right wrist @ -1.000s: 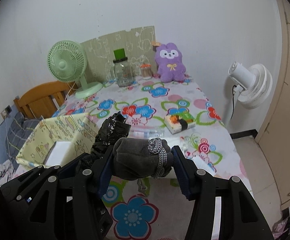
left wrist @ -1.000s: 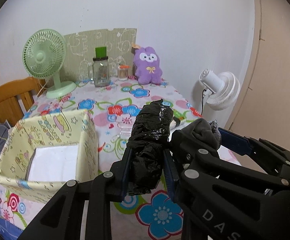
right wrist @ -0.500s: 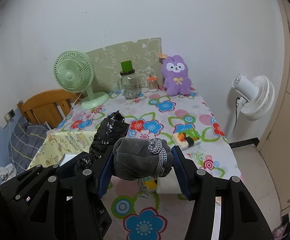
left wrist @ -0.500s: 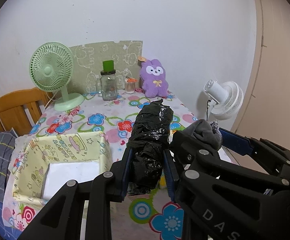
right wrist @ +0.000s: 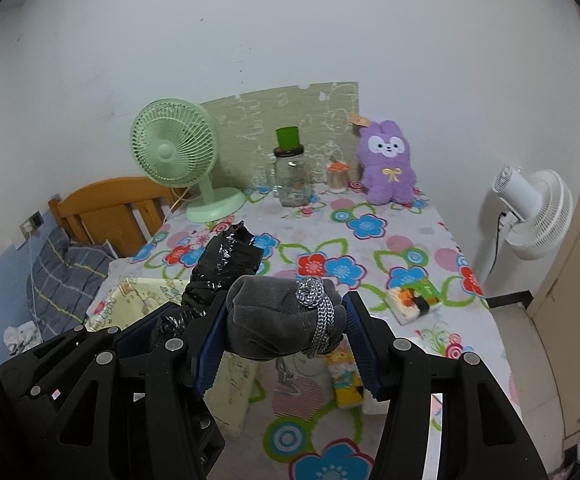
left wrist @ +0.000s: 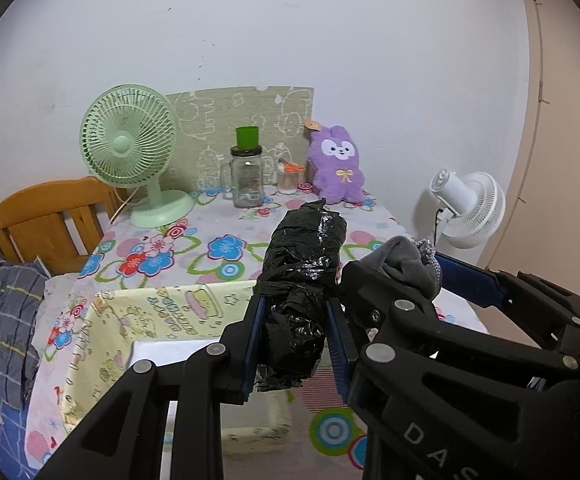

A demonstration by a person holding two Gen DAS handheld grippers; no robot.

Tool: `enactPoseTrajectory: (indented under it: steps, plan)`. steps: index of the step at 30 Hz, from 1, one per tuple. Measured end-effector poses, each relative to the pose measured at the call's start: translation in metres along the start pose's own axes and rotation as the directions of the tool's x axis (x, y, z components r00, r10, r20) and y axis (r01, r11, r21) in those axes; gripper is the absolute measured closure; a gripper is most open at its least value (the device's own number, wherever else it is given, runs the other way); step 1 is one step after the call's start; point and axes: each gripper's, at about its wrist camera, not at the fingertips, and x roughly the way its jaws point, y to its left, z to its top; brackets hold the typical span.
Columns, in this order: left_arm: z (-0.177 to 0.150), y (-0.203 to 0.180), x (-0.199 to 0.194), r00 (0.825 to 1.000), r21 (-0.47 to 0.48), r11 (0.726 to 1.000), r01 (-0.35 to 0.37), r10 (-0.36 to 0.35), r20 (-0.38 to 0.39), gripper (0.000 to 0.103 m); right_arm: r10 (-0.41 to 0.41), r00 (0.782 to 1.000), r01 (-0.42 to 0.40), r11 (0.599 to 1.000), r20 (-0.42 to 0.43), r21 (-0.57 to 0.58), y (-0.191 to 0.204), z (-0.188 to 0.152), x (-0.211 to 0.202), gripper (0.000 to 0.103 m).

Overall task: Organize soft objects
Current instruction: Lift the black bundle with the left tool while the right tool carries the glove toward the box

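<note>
My left gripper (left wrist: 294, 344) is shut on a black plastic bag roll (left wrist: 301, 280), held above the near right corner of a yellow patterned fabric box (left wrist: 162, 312). My right gripper (right wrist: 284, 340) is shut on a rolled grey sock (right wrist: 278, 320) with a silver knit band, held in the air above the table's front. The two grippers are side by side: the sock (left wrist: 405, 264) shows in the left wrist view and the bag roll (right wrist: 226, 260) in the right wrist view. A purple plush bunny (right wrist: 387, 168) sits at the table's back.
The floral tablecloth (right wrist: 369, 248) carries a green desk fan (right wrist: 178, 160), a glass jar with a green cup on top (right wrist: 290, 176), a small toothpick jar (right wrist: 337, 176) and tissue packs (right wrist: 411, 300). A wooden chair (left wrist: 46, 220) stands left, a white fan (right wrist: 533, 208) right.
Both grippers have pulled back and risen with their loads still held. The table and the yellow box look smaller and farther, and more of the wall shows.
</note>
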Motion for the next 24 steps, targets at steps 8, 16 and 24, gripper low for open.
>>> enactPoseTrajectory:
  steps: [8,16,24]
  plan:
    - [0.002,0.03,0.01,0.999,-0.003,1.0,-0.03,0.03,-0.017,0.073,0.03,0.999,-0.031,0.999,-0.021,-0.022,0.027,0.006,0.026,0.044]
    - [-0.002,0.058,0.023,0.997,-0.019,0.998,-0.065,0.064,-0.046,0.073,0.068,0.996,-0.07,0.997,-0.059,-0.034,0.048,0.007,0.055,0.044]
    - [-0.013,0.084,0.037,0.99,-0.042,0.994,-0.102,0.098,-0.098,0.072,0.112,0.988,-0.117,0.992,-0.109,-0.045,0.068,0.004,0.082,0.044]
